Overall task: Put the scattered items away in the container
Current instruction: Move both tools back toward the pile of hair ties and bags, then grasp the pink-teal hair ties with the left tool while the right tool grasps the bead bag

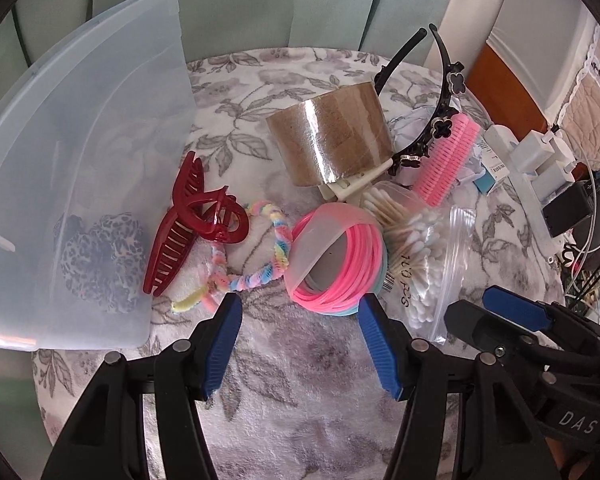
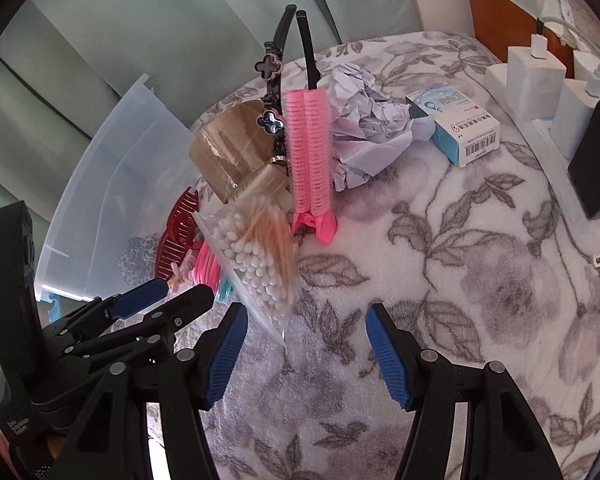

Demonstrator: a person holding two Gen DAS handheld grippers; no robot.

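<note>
A translucent plastic container [image 1: 80,128] stands at the left with a leopard-print scrunchie [image 1: 104,256] inside. Scattered on the floral blanket are a dark red claw clip [image 1: 188,224], a pastel twisted hair tie [image 1: 256,256], a stack of pink bangles [image 1: 336,264], a tape roll [image 1: 332,132], a bag of cotton swabs [image 1: 420,256], a black headband [image 1: 440,92] and a pink roller clip [image 2: 310,152]. My left gripper [image 1: 300,308] is open and empty just short of the bangles. My right gripper [image 2: 306,316] is open and empty next to the swab bag [image 2: 256,256].
Crumpled paper [image 2: 364,128] and a small blue-and-white box [image 2: 456,124] lie at the back right. A power strip with white chargers [image 2: 540,80] and cables runs along the right edge. Green curtains hang behind the bed.
</note>
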